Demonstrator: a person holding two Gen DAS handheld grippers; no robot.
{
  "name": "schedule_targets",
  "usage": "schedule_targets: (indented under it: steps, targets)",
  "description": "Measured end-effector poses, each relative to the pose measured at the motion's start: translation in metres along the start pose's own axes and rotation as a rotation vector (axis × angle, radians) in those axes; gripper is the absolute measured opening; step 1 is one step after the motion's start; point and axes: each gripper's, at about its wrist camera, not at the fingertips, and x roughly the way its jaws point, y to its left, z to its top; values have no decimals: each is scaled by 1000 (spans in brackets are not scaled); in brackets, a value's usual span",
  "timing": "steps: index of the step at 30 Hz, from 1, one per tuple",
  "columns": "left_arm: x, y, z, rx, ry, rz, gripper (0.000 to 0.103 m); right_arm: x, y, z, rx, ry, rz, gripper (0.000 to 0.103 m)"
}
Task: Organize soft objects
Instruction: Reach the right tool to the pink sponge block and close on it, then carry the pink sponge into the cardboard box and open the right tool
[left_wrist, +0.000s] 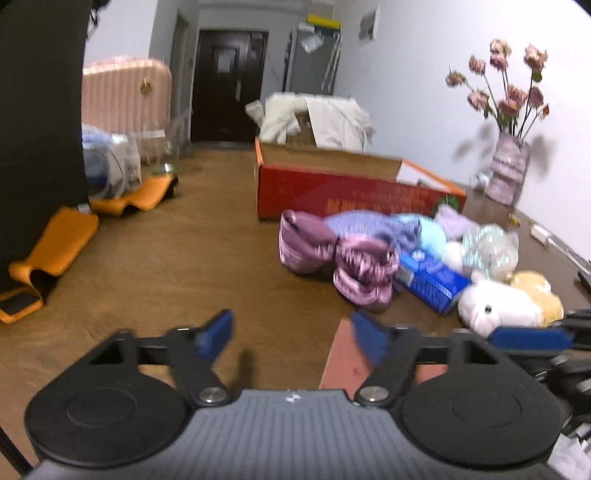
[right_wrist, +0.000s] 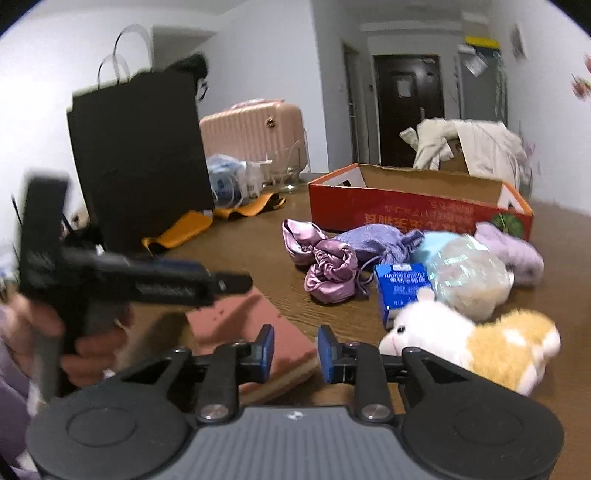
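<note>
Soft things lie in a heap on the brown table: a pink satin pouch (left_wrist: 347, 258) (right_wrist: 325, 262), a purple knit bag (left_wrist: 373, 225) (right_wrist: 373, 236), a white and tan plush toy (left_wrist: 498, 302) (right_wrist: 476, 343), a clear bag of stuffing (left_wrist: 487, 247) (right_wrist: 465, 273) and a lilac plush (right_wrist: 513, 247). An open red cardboard box (left_wrist: 332, 188) (right_wrist: 406, 206) stands behind them. My left gripper (left_wrist: 291, 338) is open and empty, left of the heap. My right gripper (right_wrist: 295, 352) is partly open and empty, over a pink sponge pad (right_wrist: 255, 325) (left_wrist: 343, 358).
A blue carton (left_wrist: 432, 280) (right_wrist: 399, 288) lies in the heap. A black paper bag (right_wrist: 136, 155), orange pads (left_wrist: 55, 251), a pink suitcase (right_wrist: 255, 129) and a vase of dried flowers (left_wrist: 506, 173) stand around the table. The left gripper shows in the right wrist view (right_wrist: 236, 282).
</note>
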Motion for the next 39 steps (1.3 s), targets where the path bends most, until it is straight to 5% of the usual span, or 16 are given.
schedule_targets:
  steps: [4, 11, 15, 21, 25, 29, 32, 39]
  targets:
    - [-10, 5, -5, -55, 21, -64, 57, -5, -14, -13, 125, 5, 11, 44]
    - [-31, -2, -18, -143, 68, -135, 58, 21, -32, -29, 321, 8, 83, 41]
    - [-41, -6, -25, -154, 68, -170, 59, 21, -28, -23, 279, -29, 13, 35]
    - [-54, -16, -30, -131, 46, -221, 57, 7, -24, -27, 293, -38, 24, 35]
    - [-51, -15, -27, -126, 35, -185, 57, 9, -30, -37, 349, -28, 47, 35]
    - [-34, -12, -26, -150, 87, -216, 39, 11, -34, -39, 378, -25, 75, 30]
    - [-38, -16, -27, -146, 86, -220, 38, 9, -35, -38, 383, -25, 78, 26]
    - [-32, -21, 32, -143, -2, -248, 37, 4, -49, 16, 335, -97, 86, 26]
